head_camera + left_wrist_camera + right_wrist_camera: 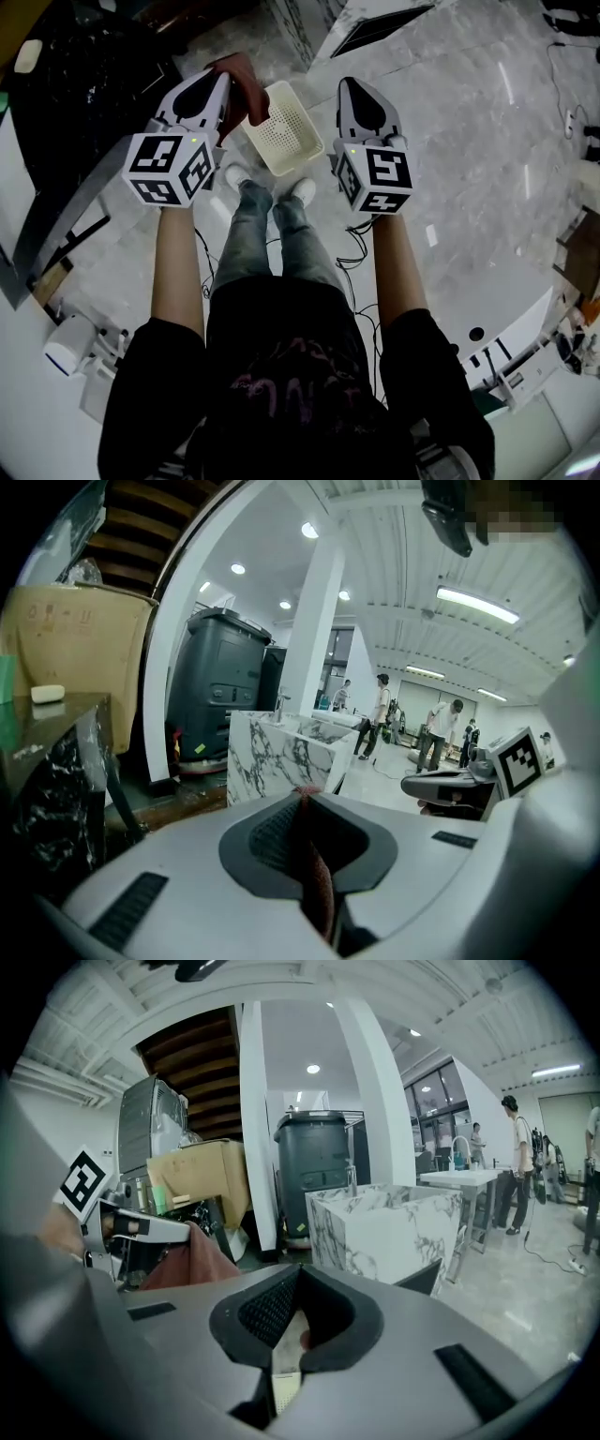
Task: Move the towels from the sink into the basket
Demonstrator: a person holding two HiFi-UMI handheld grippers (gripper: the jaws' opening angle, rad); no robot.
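A reddish-brown towel [246,89] hangs from my left gripper [225,80], just left of the cream perforated basket [286,131] on the floor. In the left gripper view the left gripper [302,799] is shut with a strip of that towel [321,883] pinched between its pads. My right gripper [352,82] is level with it, to the right of the basket. In its own view the right gripper [298,1274] has its tips together and nothing in them. Through the gap behind the tips a bit of basket [284,1382] shows. The towel [187,1258] shows at the left.
A white marble sink block [389,1227] stands ahead, also seen as the marble block [281,752]. A dark counter [84,84] lies to the left. My feet stand just behind the basket. Cables run over the pale floor [469,141]. People stand far off.
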